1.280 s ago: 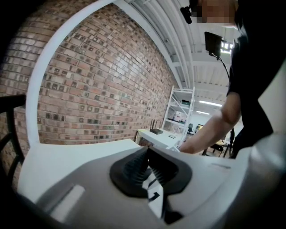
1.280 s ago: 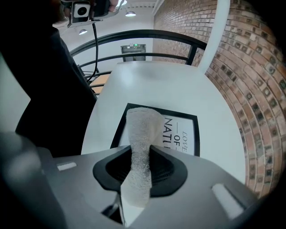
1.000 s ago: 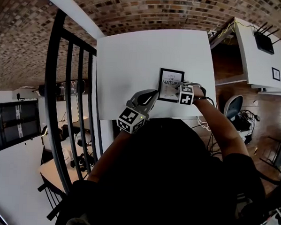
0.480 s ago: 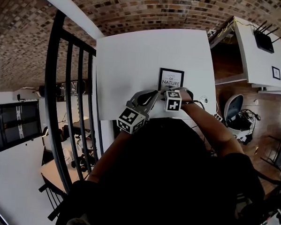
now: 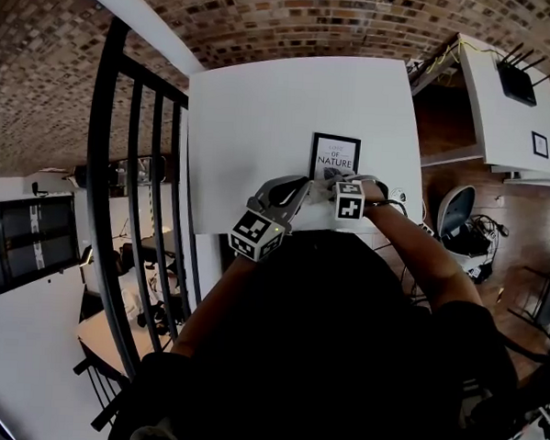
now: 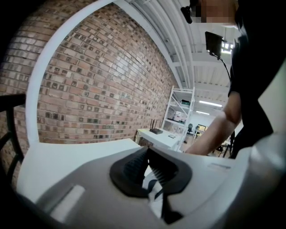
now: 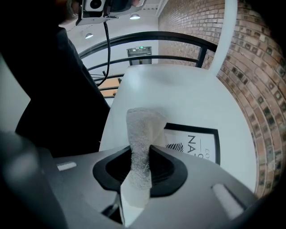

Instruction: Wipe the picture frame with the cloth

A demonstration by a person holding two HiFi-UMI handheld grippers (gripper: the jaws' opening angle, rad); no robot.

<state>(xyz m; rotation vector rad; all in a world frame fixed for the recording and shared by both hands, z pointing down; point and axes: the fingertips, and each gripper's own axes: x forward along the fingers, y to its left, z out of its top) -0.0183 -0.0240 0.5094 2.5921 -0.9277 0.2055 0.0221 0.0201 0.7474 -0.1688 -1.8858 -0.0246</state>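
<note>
Left claw (image 5: 302,186) pinched together by the table's (image 5: 263,103) near edge; beside it the right claw (image 5: 332,178) clamps the cloth (image 7: 140,138) over the picture frame (image 5: 336,151), which lies flat near the near right corner

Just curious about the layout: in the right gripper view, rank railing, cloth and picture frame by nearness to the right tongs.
1. Cloth, clamped in the right tongs.
2. Picture frame, flat on the table, to the right.
3. Railing, beyond the table's far end.
</note>
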